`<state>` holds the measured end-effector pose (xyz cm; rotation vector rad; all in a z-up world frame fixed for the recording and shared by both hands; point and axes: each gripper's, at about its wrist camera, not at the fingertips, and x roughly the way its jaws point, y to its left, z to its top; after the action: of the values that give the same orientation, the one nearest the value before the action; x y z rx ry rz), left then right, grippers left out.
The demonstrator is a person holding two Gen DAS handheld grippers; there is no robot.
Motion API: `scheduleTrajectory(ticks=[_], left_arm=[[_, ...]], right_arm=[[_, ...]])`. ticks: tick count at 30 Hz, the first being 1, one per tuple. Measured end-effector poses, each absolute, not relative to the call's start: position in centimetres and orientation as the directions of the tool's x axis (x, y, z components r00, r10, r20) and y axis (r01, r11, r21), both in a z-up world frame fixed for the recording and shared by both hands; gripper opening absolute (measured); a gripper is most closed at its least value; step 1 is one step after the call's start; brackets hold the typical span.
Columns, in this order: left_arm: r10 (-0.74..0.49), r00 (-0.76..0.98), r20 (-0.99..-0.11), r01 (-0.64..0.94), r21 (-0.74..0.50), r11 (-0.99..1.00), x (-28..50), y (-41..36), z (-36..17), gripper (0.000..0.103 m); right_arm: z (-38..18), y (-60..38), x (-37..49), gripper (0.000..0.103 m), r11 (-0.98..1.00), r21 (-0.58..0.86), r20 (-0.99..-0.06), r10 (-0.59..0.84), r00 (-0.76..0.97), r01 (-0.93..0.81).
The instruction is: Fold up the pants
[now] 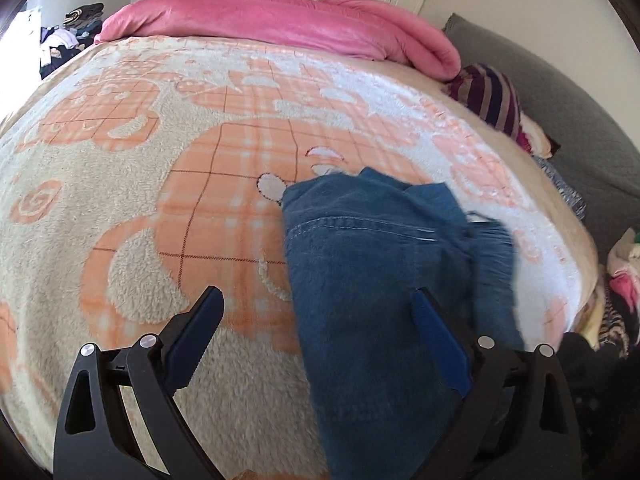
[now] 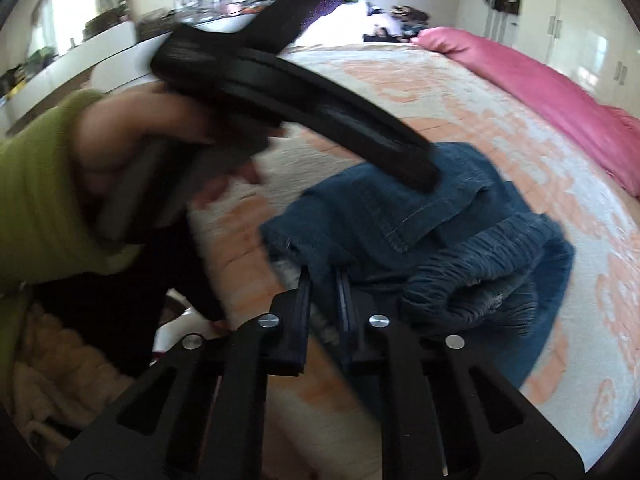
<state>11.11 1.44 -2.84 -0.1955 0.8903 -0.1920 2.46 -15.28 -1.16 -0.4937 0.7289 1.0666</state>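
Observation:
Blue denim pants (image 1: 380, 272) lie bunched on the orange and cream patterned blanket (image 1: 160, 200) of a bed. In the left wrist view my left gripper (image 1: 316, 300) is open above the blanket, its right finger over the denim. In the right wrist view the pants (image 2: 420, 216) are folded over in a heap, with the gathered waistband (image 2: 492, 276) to the right. My right gripper (image 2: 325, 276) is shut on a frayed edge of the pants. The left gripper's body (image 2: 304, 104), held by a hand with a green sleeve, hovers over the pants.
A rolled pink duvet (image 1: 280, 24) lies along the far end of the bed. A striped cushion (image 1: 488, 96) and a grey headboard (image 1: 580, 128) sit at the right. Piles of clothes (image 1: 68, 36) lie at the far left and by the bed's right edge (image 1: 624, 280). White wardrobes (image 2: 592, 20) stand behind.

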Motion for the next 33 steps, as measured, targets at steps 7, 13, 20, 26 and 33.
scheduleTrajectory(ticks=[7, 13, 20, 26, 33], left_arm=[[-0.249, 0.609, -0.753, 0.075, -0.257, 0.963, 10.8, 1.7, -3.7, 0.094], [-0.250, 0.629, -0.736, 0.085, -0.254, 0.963, 9.7, 1.6, -2.7, 0.094], [-0.241, 0.652, -0.718, 0.105, -0.230, 0.968, 8.5, 1.0, -1.5, 0.094], [-0.234, 0.661, -0.713, 0.114, -0.213, 0.970, 8.1, 0.7, -1.0, 0.094], [-0.261, 0.627, -0.734, 0.105, -0.252, 0.962, 8.9, 0.9, -2.6, 0.094]], right_arm=[[-2.3, -16.2, 2.6, 0.007, 0.450, 0.062, -0.735, 0.624, 0.264, -0.891], [1.0, -19.2, 2.3, 0.034, 0.488, 0.136, -0.653, 0.699, 0.292, -0.862], [4.1, -24.3, 4.5, 0.082, 0.640, 0.162, -0.571, 0.682, 0.457, -0.751], [2.8, -27.8, 8.1, 0.090, 0.753, 0.251, -0.593, 0.617, 0.518, -0.608], [-0.9, -28.4, 13.7, 0.074, 0.789, 0.374, -0.674, 0.592, 0.442, -0.487]])
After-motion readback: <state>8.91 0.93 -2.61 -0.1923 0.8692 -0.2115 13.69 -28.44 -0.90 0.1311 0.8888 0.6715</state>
